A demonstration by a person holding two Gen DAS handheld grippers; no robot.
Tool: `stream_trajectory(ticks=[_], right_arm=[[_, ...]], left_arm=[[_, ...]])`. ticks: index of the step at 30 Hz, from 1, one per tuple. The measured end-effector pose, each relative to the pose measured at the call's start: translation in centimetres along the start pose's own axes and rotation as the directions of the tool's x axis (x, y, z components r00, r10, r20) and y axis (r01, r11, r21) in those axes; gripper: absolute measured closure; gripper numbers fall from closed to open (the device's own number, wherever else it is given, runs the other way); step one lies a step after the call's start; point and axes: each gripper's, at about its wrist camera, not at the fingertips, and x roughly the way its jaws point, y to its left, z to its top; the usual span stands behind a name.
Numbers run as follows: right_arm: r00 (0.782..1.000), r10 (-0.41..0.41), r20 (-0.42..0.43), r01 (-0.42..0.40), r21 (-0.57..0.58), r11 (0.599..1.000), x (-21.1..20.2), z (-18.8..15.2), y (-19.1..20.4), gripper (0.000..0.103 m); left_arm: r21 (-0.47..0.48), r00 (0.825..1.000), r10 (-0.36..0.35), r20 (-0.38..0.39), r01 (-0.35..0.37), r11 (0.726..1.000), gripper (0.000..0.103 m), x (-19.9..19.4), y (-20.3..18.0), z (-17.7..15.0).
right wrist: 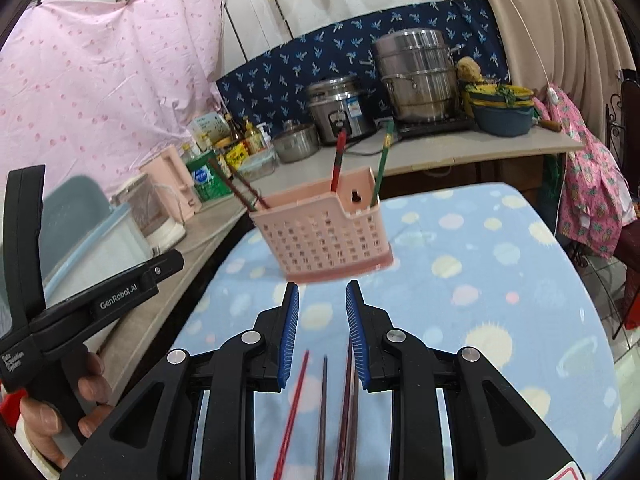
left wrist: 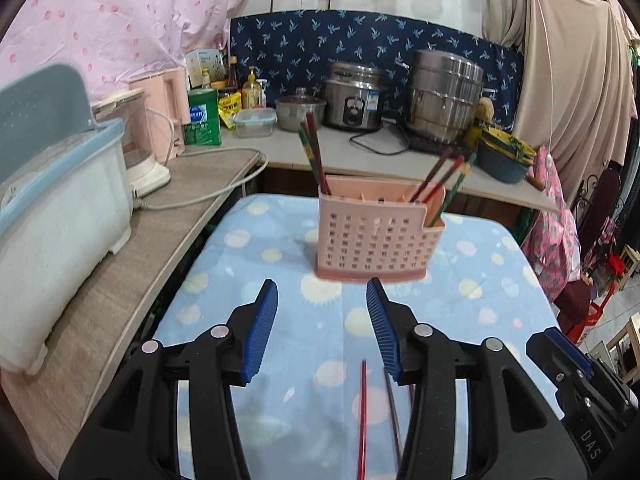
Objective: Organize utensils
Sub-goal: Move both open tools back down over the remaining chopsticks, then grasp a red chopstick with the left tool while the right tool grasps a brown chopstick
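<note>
On a table [left wrist: 472,280] draped in a blue spotted cloth, loose chopsticks [right wrist: 322,412] lie side by side just below two hand-held grippers, while a pink slotted utensil holder [left wrist: 374,236] stands farther back with several chopsticks already upright in its end compartments. Both tools hover empty: the left gripper [left wrist: 322,286] has its jaws parted with nothing between them, and the right gripper [right wrist: 322,290] is spread more narrowly, also gripping nothing. A red chopstick [left wrist: 363,408] shows beneath the left tool. These sticks look thin, stiff and light, with a smooth lacquered finish likely to slip or roll under ribbed pads. Lying flat on soft fabric, they probably need a pinch across the shaft, near the middle or thicker end, so they do not swing. Lightweight and perforated, the holder could tip if nudged by an incoming stick.
</note>
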Motion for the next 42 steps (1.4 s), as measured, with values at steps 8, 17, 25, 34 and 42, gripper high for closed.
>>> stream_trajectory(ticks=[8,17,25,34,42], right_arm=[[0.994,-0.036,-0.103,0.034,-0.021,0.999,-0.9,-5.6,-1.0,0.078],[0.978,-0.085,-0.19,0.077,-0.048,0.996,-1.2,-10.8,-2.3,0.078],[0.962,-0.098,-0.255,0.085,-0.062,0.994,-1.4,-14.2,-2.9,0.078],[0.952,-0.091,-0.293,0.064,-0.099,0.993,-1.2,-16.3,-1.8,0.078],[0.947,-0.096,-0.306,0.061,-0.124,0.99,-1.2,-17.2,-1.4,0.078]], left_arm=[[0.013,0.998,0.017,-0.068,-0.016,1.0,0.059,-0.6,0.3,-4.8],[0.032,0.986,0.029,-0.162,-0.024,0.999,0.058,-0.3,0.5,-10.0],[0.051,0.972,0.034,-0.232,-0.023,0.998,0.053,0.0,0.6,-14.0],[0.069,0.96,0.013,-0.278,0.006,0.998,0.049,-0.2,-0.1,-16.9],[0.091,0.955,-0.02,-0.295,0.049,0.995,0.042,-0.6,-1.0,-18.1]])
